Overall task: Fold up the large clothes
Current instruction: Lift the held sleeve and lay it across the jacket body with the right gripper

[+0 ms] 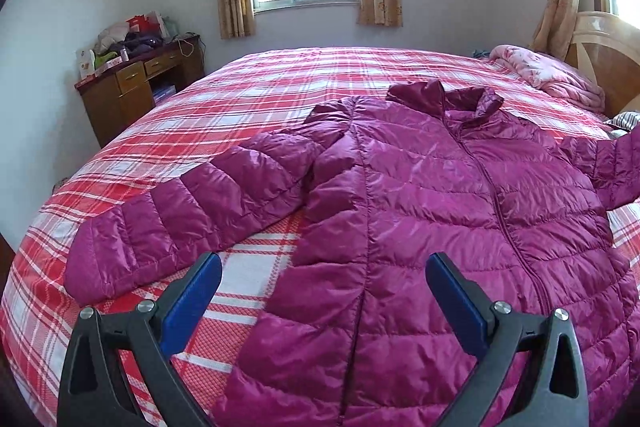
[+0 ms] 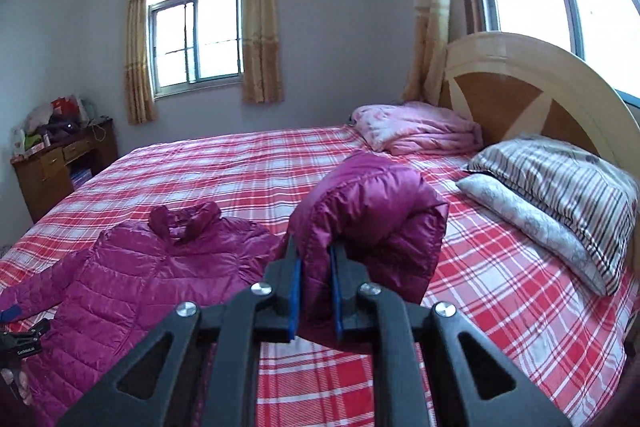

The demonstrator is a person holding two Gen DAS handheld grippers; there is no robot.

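While the jacket lies flat, front up and zipped:
Jacket: spread across the plaid bedspread, collar toward the headboard.
Right gripper: jaws pinched narrow on the cuff of the right sleeve, which is raised off the bed.
Left gripper: jaws wide, nothing between them, hovering over the hem near the left sleeve, which lies extended on the bedspread.
Step in hand: judged to be the first fold, the right sleeve carried inward.
Next move: likely laying this sleeve across the chest, kept flat and clear of the collar, before the left sleeve is taken.
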